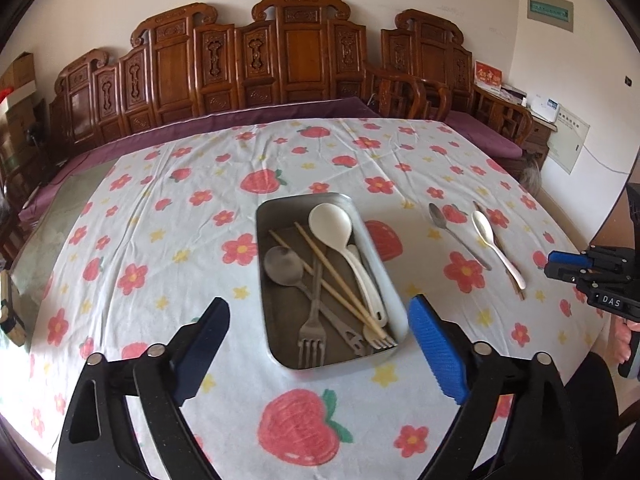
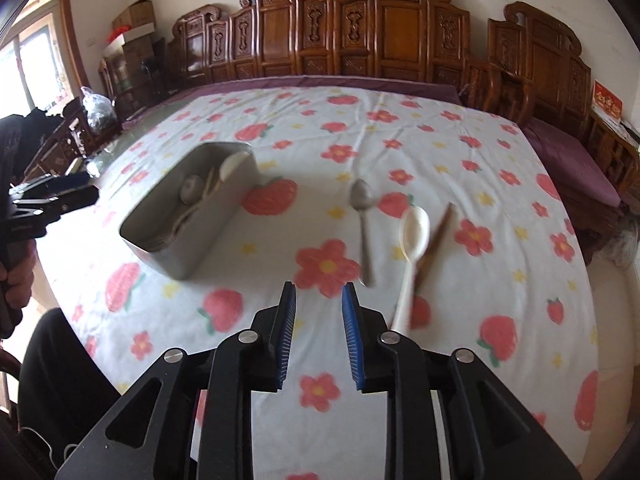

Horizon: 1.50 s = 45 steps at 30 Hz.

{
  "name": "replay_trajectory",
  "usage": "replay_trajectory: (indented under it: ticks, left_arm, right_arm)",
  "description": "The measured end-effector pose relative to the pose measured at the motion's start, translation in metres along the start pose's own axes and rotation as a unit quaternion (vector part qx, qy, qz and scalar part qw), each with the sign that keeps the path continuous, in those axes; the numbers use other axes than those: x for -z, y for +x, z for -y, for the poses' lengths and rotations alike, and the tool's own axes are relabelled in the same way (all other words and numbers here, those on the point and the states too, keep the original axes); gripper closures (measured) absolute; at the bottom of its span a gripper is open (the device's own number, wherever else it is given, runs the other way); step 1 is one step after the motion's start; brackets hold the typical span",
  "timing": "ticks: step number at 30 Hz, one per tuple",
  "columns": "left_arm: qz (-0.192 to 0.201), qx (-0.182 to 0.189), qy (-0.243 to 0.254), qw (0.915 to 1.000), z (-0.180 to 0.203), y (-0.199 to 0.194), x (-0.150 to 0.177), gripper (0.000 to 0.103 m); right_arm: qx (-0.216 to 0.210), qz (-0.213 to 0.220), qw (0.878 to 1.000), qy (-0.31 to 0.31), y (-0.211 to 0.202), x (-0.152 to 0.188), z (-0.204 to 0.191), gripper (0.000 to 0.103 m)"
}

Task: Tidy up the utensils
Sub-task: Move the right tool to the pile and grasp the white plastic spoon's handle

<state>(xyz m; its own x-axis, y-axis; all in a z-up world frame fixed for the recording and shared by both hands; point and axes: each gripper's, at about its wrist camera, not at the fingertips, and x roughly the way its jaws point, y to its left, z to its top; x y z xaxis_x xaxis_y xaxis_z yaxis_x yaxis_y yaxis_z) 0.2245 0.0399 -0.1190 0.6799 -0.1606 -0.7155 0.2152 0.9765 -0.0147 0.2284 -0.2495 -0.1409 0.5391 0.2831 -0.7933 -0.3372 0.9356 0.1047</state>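
Scanning left to right: left claw is spread wide with nothing between its pads, hovering over the near end of the metal tray. Left finger dark, right pad blue and ribbed.

Tray sits mid-worktop on the strawberry-and-flower cloth, long axis running away from the camera. Inside it:
- grey metal spoon, bowl toward the left wall
- pair of wooden chopsticks lying diagonally across the pile
- large white ladle-type spoon, bowl at the far end
- another white utensil partly hidden under it, can't tell which kind
- metal fork, tines toward the near end, plus a second fork just right of it

Right of the tray, well apart from it, loose on the cloth: small metal spoon, then a white spoon lying over a brown stick-like piece; whether that's one chopstick or two is not clear. All three run roughly parallel, bowls at the far end.

Right claw hangs over bare cloth, between the tray and the loose spoons and nearer than both. Jaws partly parted, narrow gap, nothing pinched. Right-wrist view is motion-blurred. Its holder's hand shows at the right edge of the left-wrist view.
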Motion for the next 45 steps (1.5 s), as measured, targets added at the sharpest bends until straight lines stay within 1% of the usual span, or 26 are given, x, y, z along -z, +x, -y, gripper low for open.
replay_trajectory:
  ticks: [3, 6, 9, 12, 18, 23, 27, 28, 29, 31, 33, 36, 40, 41, 42, 45]
  left_arm:
    - [-0.006, 0.013, -0.003, 0.9999, 0.015, 0.008, -0.006, 0.014]
    - [-0.013, 0.024, 0.001, 0.9996, 0.032, 0.016, -0.012, 0.014]
    - [-0.018, 0.034, 0.008, 0.9992, 0.048, 0.024, -0.016, 0.014]
    - [-0.025, 0.045, 0.009, 0.9986, 0.06, 0.033, -0.017, 0.014]
    - [-0.039, 0.06, 0.015, 0.9973, 0.073, 0.045, -0.014, 0.014]
    - [-0.044, 0.07, 0.02, 0.9964, 0.083, 0.05, -0.012, 0.014]
    - [-0.043, 0.071, 0.02, 0.9963, 0.086, 0.052, -0.012, 0.014]
    - [-0.044, 0.072, 0.02, 0.9963, 0.086, 0.052, -0.012, 0.014]
    - [-0.045, 0.073, 0.02, 0.9961, 0.087, 0.053, -0.012, 0.014]
    - [-0.048, 0.074, 0.02, 0.9959, 0.087, 0.055, -0.011, 0.014]
    - [-0.051, 0.074, 0.021, 0.9957, 0.087, 0.058, -0.01, 0.014]
    - [-0.052, 0.074, 0.018, 0.9957, 0.088, 0.061, -0.01, 0.014]
    - [-0.051, 0.075, 0.014, 0.9958, 0.089, 0.062, -0.011, 0.014]
    - [-0.05, 0.074, 0.013, 0.9959, 0.091, 0.063, -0.012, 0.014]
    - [-0.051, 0.076, 0.011, 0.9957, 0.093, 0.064, -0.013, 0.014]
    - [-0.052, 0.078, 0.015, 0.9955, 0.103, 0.07, -0.016, 0.014]
  right_arm:
    - [0.009, -0.017, 1.0, 0.003, 0.008, 0.0, 0.014, 0.077]
    - [0.026, -0.038, 0.999, 0.006, 0.021, -0.004, 0.03, 0.077]
    - [0.03, -0.049, 0.998, 0.012, 0.033, -0.008, 0.041, 0.077]
    - [0.022, -0.059, 0.998, 0.007, 0.053, -0.017, 0.048, 0.077]
    - [0.031, -0.088, 0.996, 0.008, 0.099, -0.029, 0.059, 0.077]
    - [0.037, -0.106, 0.994, 0.006, 0.12, -0.037, 0.065, 0.077]
    - [0.039, -0.11, 0.993, 0.007, 0.125, -0.041, 0.066, 0.077]
    - [0.035, -0.113, 0.993, 0.008, 0.125, -0.041, 0.066, 0.079]
    - [0.034, -0.118, 0.992, 0.005, 0.125, -0.041, 0.064, 0.084]
    - [0.031, -0.132, 0.991, 0.0, 0.128, -0.038, 0.06, 0.084]
    - [0.041, -0.129, 0.991, -0.006, 0.128, -0.037, 0.056, 0.084]
    - [0.048, -0.128, 0.99, 0.018, 0.127, -0.037, 0.058, 0.086]
    - [0.055, -0.127, 0.99, 0.03, 0.125, -0.033, 0.056, 0.086]
    - [0.059, -0.125, 0.99, 0.029, 0.124, -0.032, 0.056, 0.092]
    - [0.057, -0.123, 0.99, 0.029, 0.124, -0.031, 0.056, 0.094]
    - [0.047, -0.104, 0.993, 0.037, 0.114, -0.031, 0.057, 0.095]
